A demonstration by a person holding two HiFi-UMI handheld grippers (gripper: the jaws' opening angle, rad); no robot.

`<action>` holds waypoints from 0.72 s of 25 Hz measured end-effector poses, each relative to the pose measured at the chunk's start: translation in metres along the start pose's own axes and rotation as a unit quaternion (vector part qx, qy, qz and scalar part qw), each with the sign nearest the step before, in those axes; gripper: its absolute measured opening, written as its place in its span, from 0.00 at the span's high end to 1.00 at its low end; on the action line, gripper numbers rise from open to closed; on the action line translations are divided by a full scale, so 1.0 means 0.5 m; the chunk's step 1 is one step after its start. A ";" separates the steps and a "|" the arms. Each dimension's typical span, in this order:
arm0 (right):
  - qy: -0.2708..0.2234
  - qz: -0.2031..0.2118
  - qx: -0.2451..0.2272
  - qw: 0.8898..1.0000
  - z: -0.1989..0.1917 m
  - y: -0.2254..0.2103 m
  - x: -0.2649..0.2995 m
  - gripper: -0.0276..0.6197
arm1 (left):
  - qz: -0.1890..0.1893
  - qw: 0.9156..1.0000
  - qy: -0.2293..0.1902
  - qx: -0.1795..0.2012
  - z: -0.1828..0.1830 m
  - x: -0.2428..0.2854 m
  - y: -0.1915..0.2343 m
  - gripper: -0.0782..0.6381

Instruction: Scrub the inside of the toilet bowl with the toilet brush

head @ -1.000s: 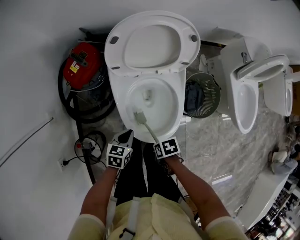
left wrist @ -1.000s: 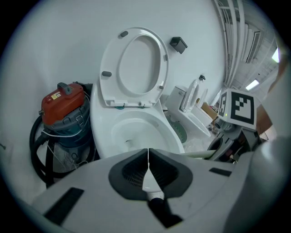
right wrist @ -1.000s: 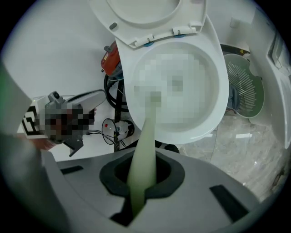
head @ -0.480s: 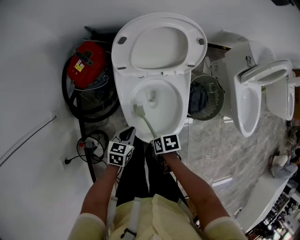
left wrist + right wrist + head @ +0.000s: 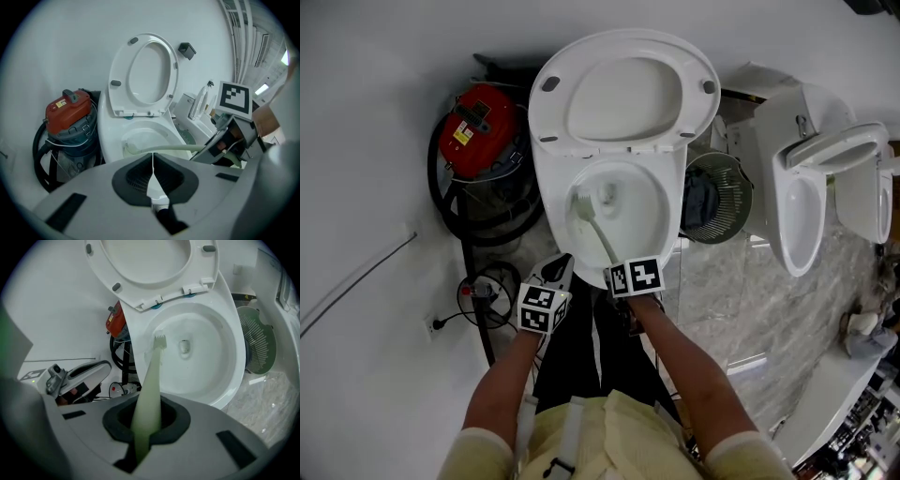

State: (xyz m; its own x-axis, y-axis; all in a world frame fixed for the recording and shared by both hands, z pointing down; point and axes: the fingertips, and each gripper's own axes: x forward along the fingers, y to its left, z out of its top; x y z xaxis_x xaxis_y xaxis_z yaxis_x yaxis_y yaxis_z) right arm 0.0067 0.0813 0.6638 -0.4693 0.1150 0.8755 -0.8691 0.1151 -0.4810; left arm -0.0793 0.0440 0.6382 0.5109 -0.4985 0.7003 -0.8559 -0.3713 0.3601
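Against the left inner wall of the toilet bowl, a little under the rim and left of the drain, sits the head of the toilet brush. The right gripper is clamped on the near end of the brush handle, just above the near rim. The left gripper has its jaws pressed together on nothing and hangs outside the bowl at the near left.

Scrubbing looks under way. To do it well, press the bristles flat to the porcelain and sweep them round the wall and under the rim. A firm hold should stop the slim handle twisting, and the idle gripper is best kept clear of the handle's swing.

The brush is pale green, its long handle ending in a small head with short whitish bristles. The bowl is glossy white and looks clean, with its seat and lid raised.
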 end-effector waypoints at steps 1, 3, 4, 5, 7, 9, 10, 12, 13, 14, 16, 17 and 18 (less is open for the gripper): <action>-0.002 -0.004 -0.003 1.000 0.005 -0.004 0.001 0.92 | -0.001 1.000 -0.001 0.001 0.002 0.001 -0.002 0.87; -0.009 -0.009 -0.007 1.000 0.012 -0.008 -0.001 0.92 | -0.003 1.000 -0.003 0.002 0.006 0.002 -0.005 0.87; -0.013 -0.009 -0.009 1.000 0.015 -0.008 -0.004 0.92 | -0.004 1.000 -0.005 0.003 0.009 0.002 -0.006 0.87; -0.018 -0.009 -0.012 1.000 0.017 -0.008 -0.008 0.92 | -0.004 1.000 -0.006 0.003 0.012 0.002 -0.007 0.87; -0.025 -0.007 -0.022 0.999 0.018 -0.006 -0.018 0.92 | -0.004 1.000 -0.009 0.004 0.018 0.002 -0.010 0.87; -0.027 -0.007 -0.032 0.999 0.015 -0.005 -0.025 0.92 | -0.004 1.000 -0.011 0.005 0.024 0.002 -0.010 0.87; -0.026 -0.007 -0.038 0.999 0.013 -0.006 -0.026 0.92 | -0.003 1.000 -0.013 0.005 0.027 0.002 -0.009 0.87; -0.025 -0.011 -0.049 0.998 0.011 -0.009 -0.028 0.92 | -0.002 1.000 -0.015 0.005 0.030 0.002 -0.008 0.87; -0.024 -0.013 -0.054 0.998 0.010 -0.011 -0.028 0.92 | -0.001 1.000 -0.016 0.005 0.031 0.001 -0.007 0.87; -0.024 -0.014 -0.060 0.998 0.010 -0.012 -0.029 0.92 | -0.001 1.000 -0.015 0.005 0.032 0.001 -0.007 0.87; -0.022 -0.015 -0.071 0.997 0.012 -0.012 -0.029 0.92 | -0.001 1.000 -0.014 0.007 0.032 0.000 -0.008 0.87; -0.019 -0.014 -0.076 0.997 0.014 -0.012 -0.028 0.92 | -0.001 1.000 -0.013 0.008 0.031 -0.001 -0.008 0.87; -0.016 -0.013 -0.082 0.996 0.017 -0.013 -0.027 0.92 | -0.001 1.000 -0.011 0.009 0.030 0.000 -0.009 0.87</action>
State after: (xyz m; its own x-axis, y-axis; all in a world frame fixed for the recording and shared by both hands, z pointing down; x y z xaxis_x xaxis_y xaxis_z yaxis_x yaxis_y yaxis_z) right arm 0.0173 0.0706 0.6557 -0.4539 0.0776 0.8877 -0.8456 0.2767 -0.4565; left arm -0.0744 0.0342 0.6274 0.5142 -0.5154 0.6855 -0.8535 -0.3864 0.3497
